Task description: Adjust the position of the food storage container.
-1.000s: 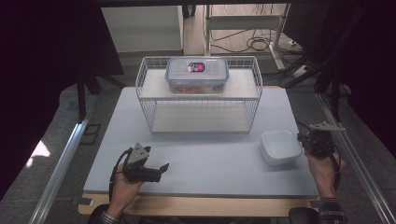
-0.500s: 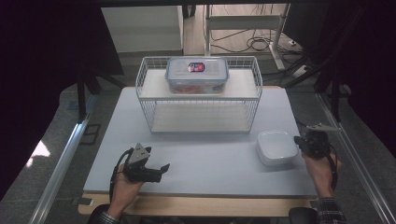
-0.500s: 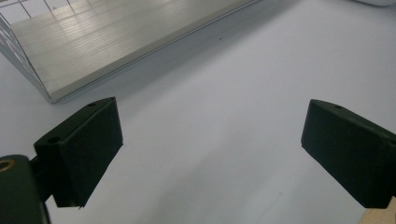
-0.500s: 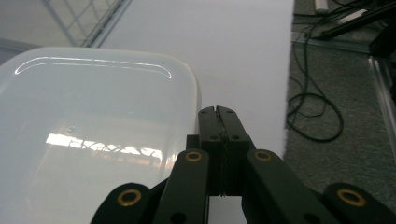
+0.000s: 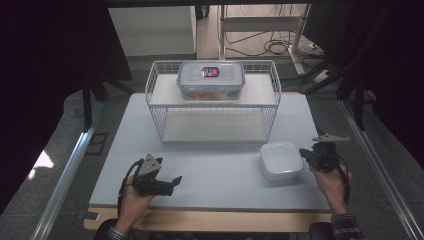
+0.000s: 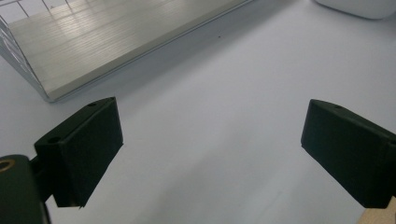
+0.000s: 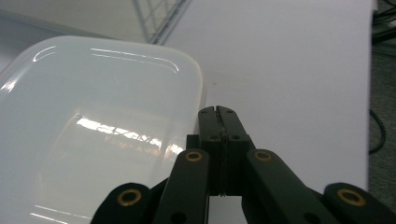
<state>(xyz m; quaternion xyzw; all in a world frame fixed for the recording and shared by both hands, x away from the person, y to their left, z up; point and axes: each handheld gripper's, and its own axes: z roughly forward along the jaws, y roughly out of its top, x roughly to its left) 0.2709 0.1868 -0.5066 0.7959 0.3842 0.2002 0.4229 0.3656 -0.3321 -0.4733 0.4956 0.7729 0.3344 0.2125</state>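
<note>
Evenly lit worktop (image 5: 210, 165); surroundings at left and right edges of high view nearly black. Overhead light: streaked glare on white container (image 7: 93, 126) just left of right gripper (image 7: 218, 112), striped reflections on shelf board (image 6: 116, 42) ahead of left gripper (image 6: 212, 140). Soft shadows beneath shelf edge. Close gripper parts slightly soft, mild grain overall.

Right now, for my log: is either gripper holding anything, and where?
Nothing: left gripper open over the table; right gripper shut beside the white dish.
</note>
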